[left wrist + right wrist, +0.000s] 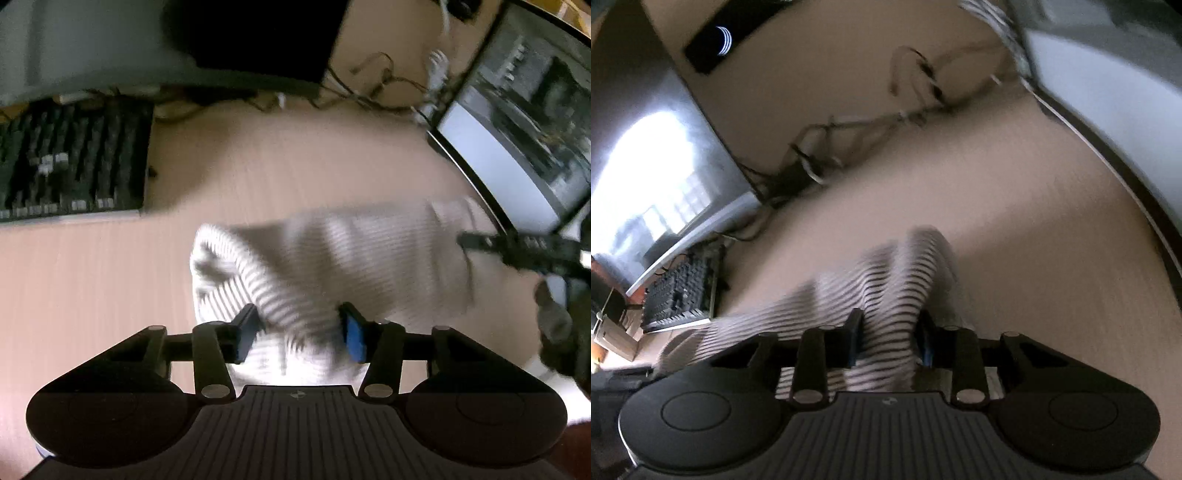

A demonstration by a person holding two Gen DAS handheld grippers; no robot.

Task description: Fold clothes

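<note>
A white garment with thin dark stripes lies bunched on the pale wooden desk. In the left wrist view my left gripper sits at its near edge, and a raised fold fills the gap between the blue pads. In the right wrist view my right gripper pinches a ridge of the same garment, with cloth packed between both pads. A black finger of the right gripper reaches onto the cloth's right end, held by a dark gloved hand. Both views are blurred.
A black keyboard lies at the left of the desk, also visible as the keyboard. A lit monitor stands at the right, and tangled cables run along the back. Bare desk stretches beyond the garment.
</note>
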